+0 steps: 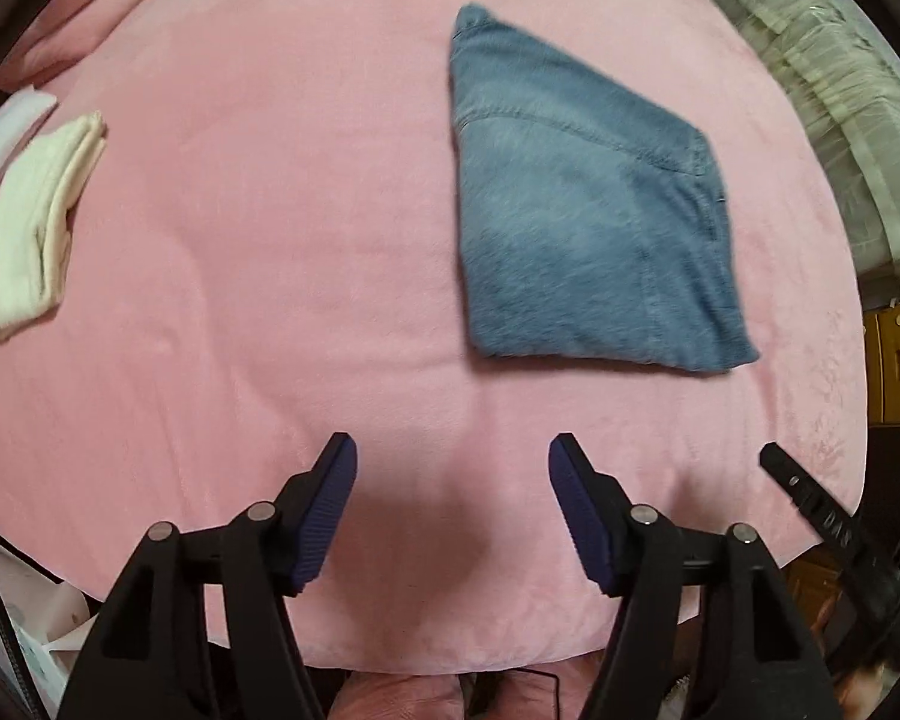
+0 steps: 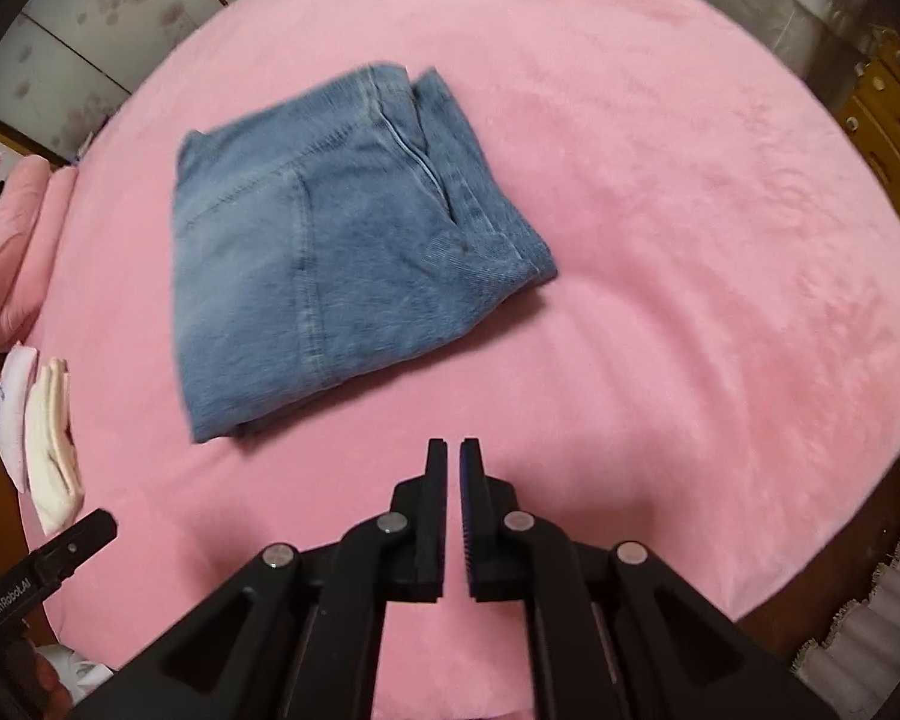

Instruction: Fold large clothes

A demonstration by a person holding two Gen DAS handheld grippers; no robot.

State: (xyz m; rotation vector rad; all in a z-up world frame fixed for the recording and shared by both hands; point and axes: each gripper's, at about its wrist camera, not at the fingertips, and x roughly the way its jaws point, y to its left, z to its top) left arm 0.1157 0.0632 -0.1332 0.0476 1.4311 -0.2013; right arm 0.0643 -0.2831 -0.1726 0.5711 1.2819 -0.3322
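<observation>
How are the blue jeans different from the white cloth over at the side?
The jeans are blue denim with seams showing; the white cloth is cream and plain. The jeans lie near the middle of the pink blanket; the white cloth sits at its edge. The jeans bundle looks bigger. Both are folded, and no gripper touches either.

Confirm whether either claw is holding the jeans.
No, the folded jeans lie alone on the pink blanket, clear of both claws.

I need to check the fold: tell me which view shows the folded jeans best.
The right wrist view: the folded jeans lie large there, with seams and the stacked layers at their right edge visible. The left wrist view shows them whole too, but blurrier, with less of the layered edge.
</observation>
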